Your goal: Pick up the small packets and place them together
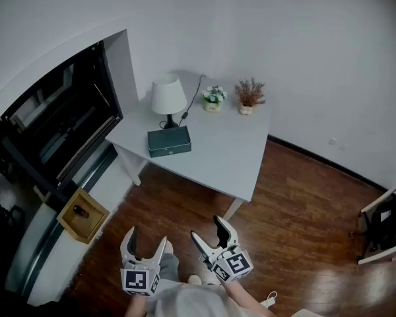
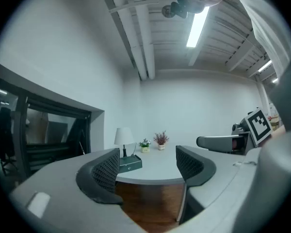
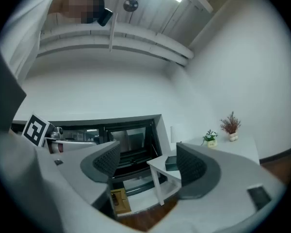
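Note:
No small packets show in any view. A dark green box [image 1: 169, 141] lies on the white table [image 1: 224, 157] in front of a white lamp [image 1: 168, 98]. My left gripper [image 1: 145, 247] is held low over the wooden floor, short of the table, jaws apart with nothing between them. My right gripper [image 1: 208, 233] is beside it, also open and empty. In the left gripper view the left gripper [image 2: 148, 166] faces the table, with the box [image 2: 130, 163] between its jaws in the distance. In the right gripper view the right gripper [image 3: 145, 164] looks at the table's corner and the box [image 3: 171, 163].
Two small potted plants [image 1: 213, 98] [image 1: 249, 96] stand at the table's far edge. A dark window [image 1: 59, 127] runs along the left wall, with a small wooden box [image 1: 83, 214] on the floor below it. Part of a chair [image 1: 386, 226] stands at the right.

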The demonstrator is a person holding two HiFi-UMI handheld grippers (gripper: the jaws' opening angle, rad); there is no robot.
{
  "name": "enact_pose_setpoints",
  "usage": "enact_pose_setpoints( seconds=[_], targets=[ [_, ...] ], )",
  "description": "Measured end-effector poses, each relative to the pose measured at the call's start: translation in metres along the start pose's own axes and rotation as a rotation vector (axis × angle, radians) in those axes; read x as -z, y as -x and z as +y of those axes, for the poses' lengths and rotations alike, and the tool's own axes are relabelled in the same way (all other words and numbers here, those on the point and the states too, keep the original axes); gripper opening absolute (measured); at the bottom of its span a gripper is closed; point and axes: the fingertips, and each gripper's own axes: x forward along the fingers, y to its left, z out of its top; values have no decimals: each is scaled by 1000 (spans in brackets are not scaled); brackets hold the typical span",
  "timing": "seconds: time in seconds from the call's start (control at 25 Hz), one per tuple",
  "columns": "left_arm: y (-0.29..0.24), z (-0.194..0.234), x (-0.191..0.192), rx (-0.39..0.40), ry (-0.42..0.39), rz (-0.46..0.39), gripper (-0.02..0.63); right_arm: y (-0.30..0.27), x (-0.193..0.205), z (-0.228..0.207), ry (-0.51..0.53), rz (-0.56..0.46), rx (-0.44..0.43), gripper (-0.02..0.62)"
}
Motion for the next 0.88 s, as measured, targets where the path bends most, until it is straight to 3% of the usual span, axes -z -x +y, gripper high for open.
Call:
enact_pose_setpoints(
  seconds=[0.32,0.56,0.88],
  targets=[
    [-74,47,9,47,43,-9,345,-67,6,-38,18,25,54,357],
    [-129,95,-1,78,-50,-31,346,-141,9,-46,44,56,46,357],
    [-188,171,-3,78,15,-32,345,-239,9,-71,50,80,73,357]
  ],
)
